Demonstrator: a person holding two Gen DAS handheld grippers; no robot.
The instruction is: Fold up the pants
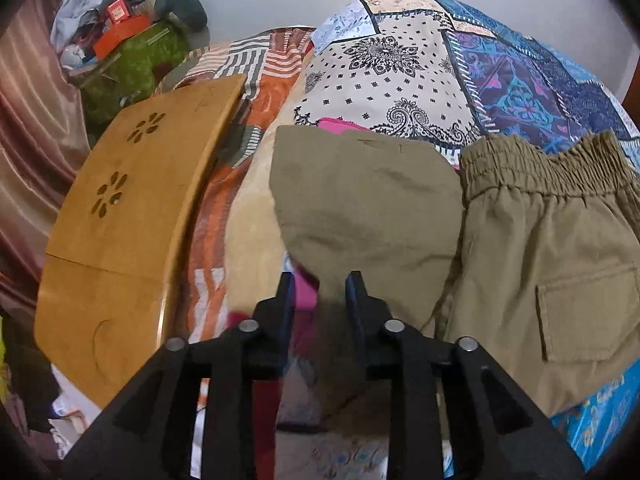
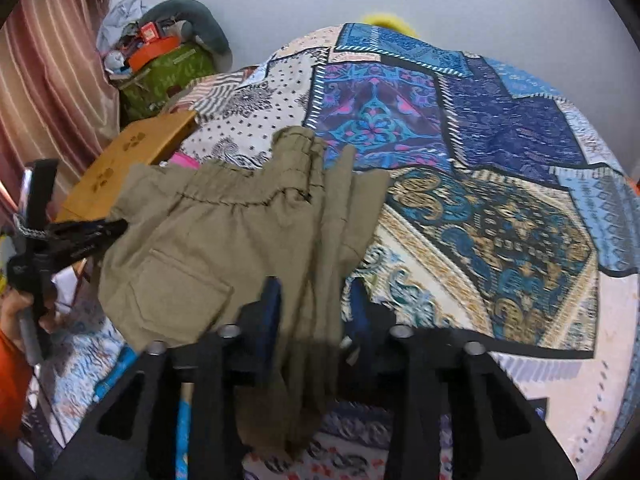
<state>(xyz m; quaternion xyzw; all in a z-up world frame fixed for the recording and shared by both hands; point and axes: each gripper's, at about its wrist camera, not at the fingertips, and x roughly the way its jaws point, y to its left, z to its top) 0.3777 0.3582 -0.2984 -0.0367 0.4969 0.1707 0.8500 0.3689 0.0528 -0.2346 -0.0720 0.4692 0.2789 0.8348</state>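
Note:
Olive-green pants [image 1: 520, 248] lie on a patchwork bedspread [image 1: 400, 64], elastic waistband away from me and a back pocket facing up. A fold of the same cloth [image 1: 360, 200] hangs from my left gripper [image 1: 320, 284], which is shut on it. In the right wrist view the pants [image 2: 192, 240] are lifted at the near edge. My right gripper [image 2: 312, 292] is shut on a bunched strip of the cloth [image 2: 316, 280]. The left gripper also shows in the right wrist view [image 2: 96, 232] at the pants' left edge.
A wooden lap tray [image 1: 132, 208] with flower cut-outs lies left of the pants. Behind it a green box [image 1: 136, 60] piled with clutter stands by a pink curtain [image 1: 32, 140]. A pink item [image 1: 336, 124] peeks from under the cloth. The bedspread [image 2: 500, 200] stretches to the right.

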